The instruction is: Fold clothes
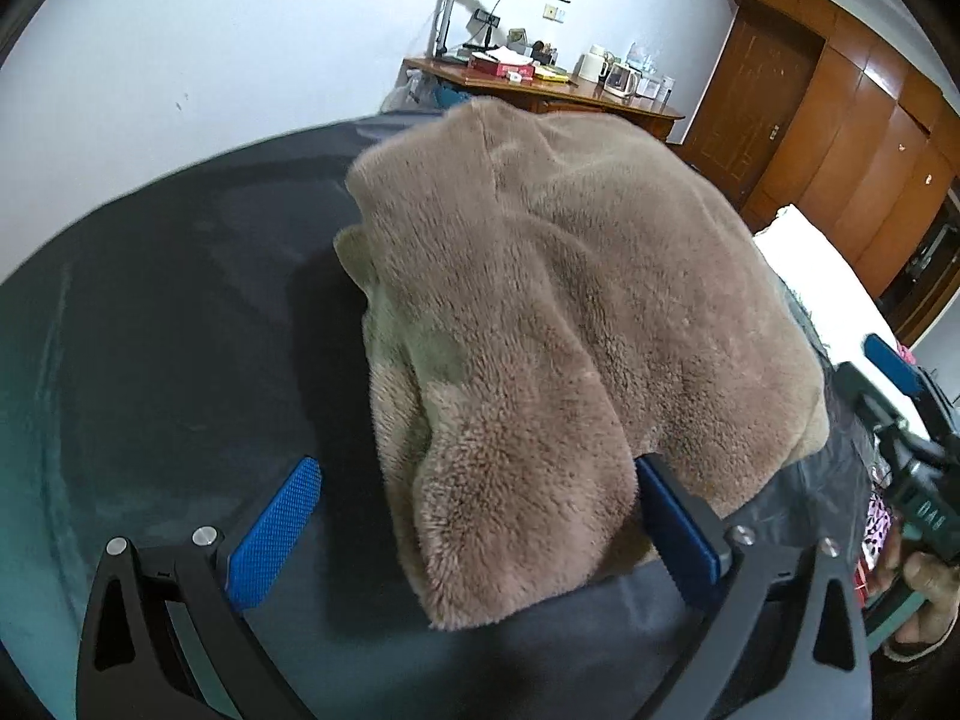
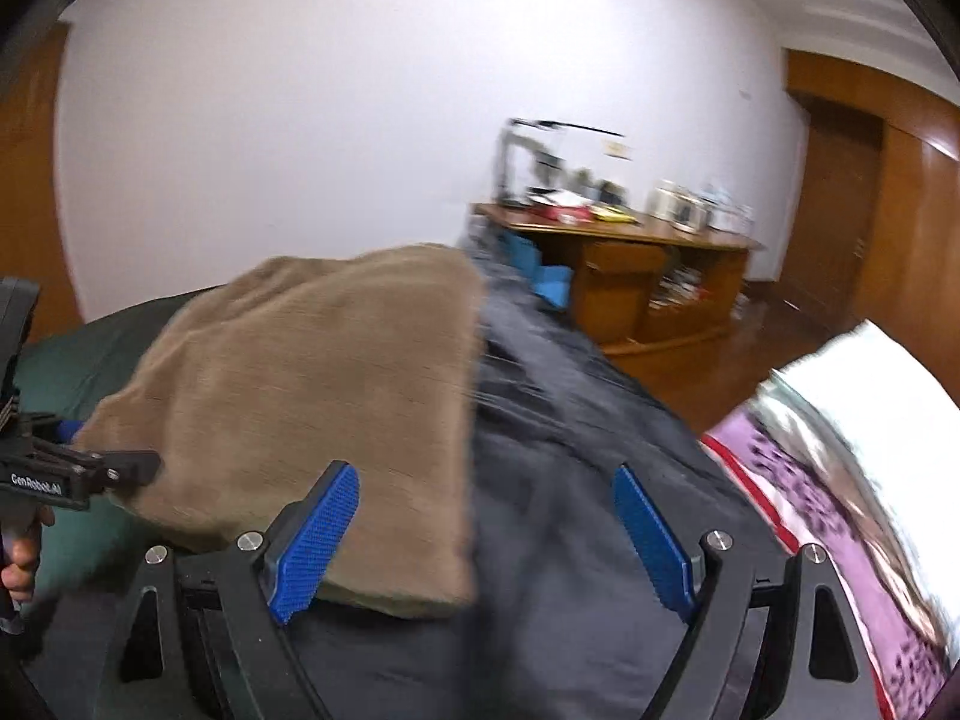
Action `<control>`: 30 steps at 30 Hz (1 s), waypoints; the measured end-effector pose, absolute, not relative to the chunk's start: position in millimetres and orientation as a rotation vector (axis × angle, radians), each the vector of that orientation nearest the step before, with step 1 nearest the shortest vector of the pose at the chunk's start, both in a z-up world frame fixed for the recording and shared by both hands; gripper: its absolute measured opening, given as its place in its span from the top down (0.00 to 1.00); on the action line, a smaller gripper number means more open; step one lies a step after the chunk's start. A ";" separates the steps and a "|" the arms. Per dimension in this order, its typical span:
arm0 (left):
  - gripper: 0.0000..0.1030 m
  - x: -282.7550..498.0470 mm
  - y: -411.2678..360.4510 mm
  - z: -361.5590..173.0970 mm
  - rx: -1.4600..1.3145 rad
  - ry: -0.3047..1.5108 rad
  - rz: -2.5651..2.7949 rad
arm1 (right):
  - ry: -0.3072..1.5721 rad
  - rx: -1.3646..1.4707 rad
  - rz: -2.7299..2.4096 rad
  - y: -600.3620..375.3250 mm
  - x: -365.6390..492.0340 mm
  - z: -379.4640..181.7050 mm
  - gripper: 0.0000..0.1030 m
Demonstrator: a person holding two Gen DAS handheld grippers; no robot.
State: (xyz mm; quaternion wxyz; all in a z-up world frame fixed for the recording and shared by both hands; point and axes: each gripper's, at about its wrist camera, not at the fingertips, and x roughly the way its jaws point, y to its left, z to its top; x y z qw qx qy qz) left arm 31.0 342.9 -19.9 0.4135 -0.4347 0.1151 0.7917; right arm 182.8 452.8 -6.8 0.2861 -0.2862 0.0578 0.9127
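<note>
Dark bedcover (image 1: 180, 312) left of fleece garment (image 1: 540, 300) unobstructed; right side hemmed by dark jacket (image 2: 570, 450), patterned cloth (image 2: 840, 510).

Even, soft indoor light, moderately bright; pale wall (image 1: 240, 60) slightly washed. Left wrist view sharp centrally, fleece garment (image 1: 540, 300) casting a soft shadow leftward. Right wrist view motion-blurred throughout. Both show fisheye bending and dark vignetted corners; wardrobe panels (image 1: 870, 138) carry glare.

Folded brown fleece garment (image 1: 540, 324) on dark sheet (image 1: 180, 330)
</note>
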 end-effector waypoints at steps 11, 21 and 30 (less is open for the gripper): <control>0.00 -13.5 339.2 26.1 -1.019 0.161 2.101 | 0.057 -0.871 2.544 410.4 107.0 -33.2 0.14; 0.00 -51.8 425.6 11.8 -1.102 0.315 2.113 | 0.101 -0.823 2.564 411.2 109.2 -42.7 0.13; 0.00 -86.0 438.5 -27.3 -1.247 0.319 2.110 | 0.108 -0.833 2.571 415.0 108.6 -41.6 0.13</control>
